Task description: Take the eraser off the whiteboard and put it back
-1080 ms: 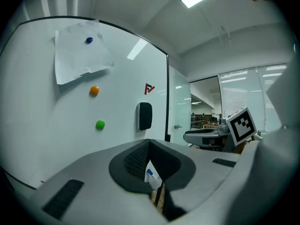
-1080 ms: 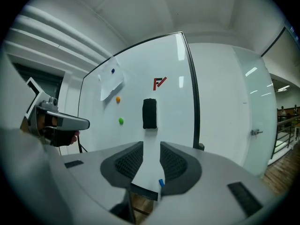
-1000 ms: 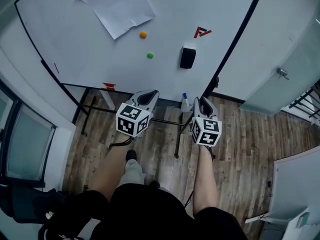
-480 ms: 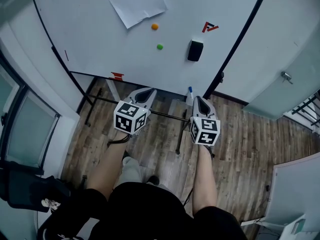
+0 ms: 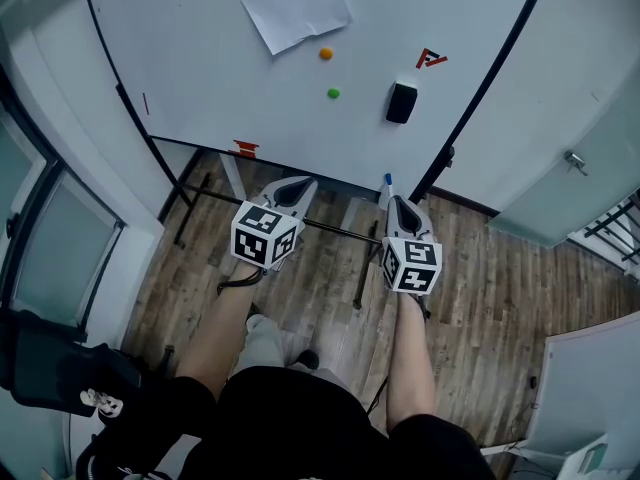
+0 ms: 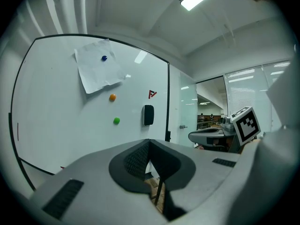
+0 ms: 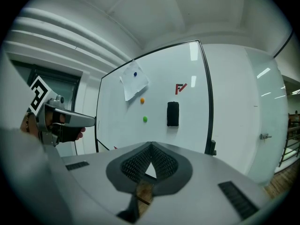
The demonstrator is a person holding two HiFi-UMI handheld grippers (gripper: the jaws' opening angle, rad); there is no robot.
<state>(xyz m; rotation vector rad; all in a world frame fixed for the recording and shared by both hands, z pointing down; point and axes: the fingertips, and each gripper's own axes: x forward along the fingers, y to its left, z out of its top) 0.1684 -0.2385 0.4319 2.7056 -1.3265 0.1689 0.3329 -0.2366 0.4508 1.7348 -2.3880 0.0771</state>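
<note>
A black eraser [image 5: 401,102] [image 6: 148,115] [image 7: 173,113] sticks to the whiteboard [image 5: 220,78] near its right edge, under a red logo [image 5: 431,59]. Both grippers hang well short of the board, over the wooden floor. My left gripper [image 5: 296,190] [image 6: 149,142] has its jaws shut tip to tip with nothing held. My right gripper [image 5: 398,208] [image 7: 151,146] is likewise shut and empty, and points at the board just below the eraser.
A sheet of paper [image 5: 290,8] hangs under a blue magnet; orange [image 5: 326,54] and green [image 5: 333,94] magnets sit left of the eraser. A blue-capped marker [image 5: 387,181] stands at the board's foot. The board's black stand legs [image 5: 358,268] cross the floor; a door handle [image 5: 575,160] is at right.
Both grippers have drifted closer to the whiteboard, which now sits lower and nearer in the head view. The eraser has stayed in place on the board.
</note>
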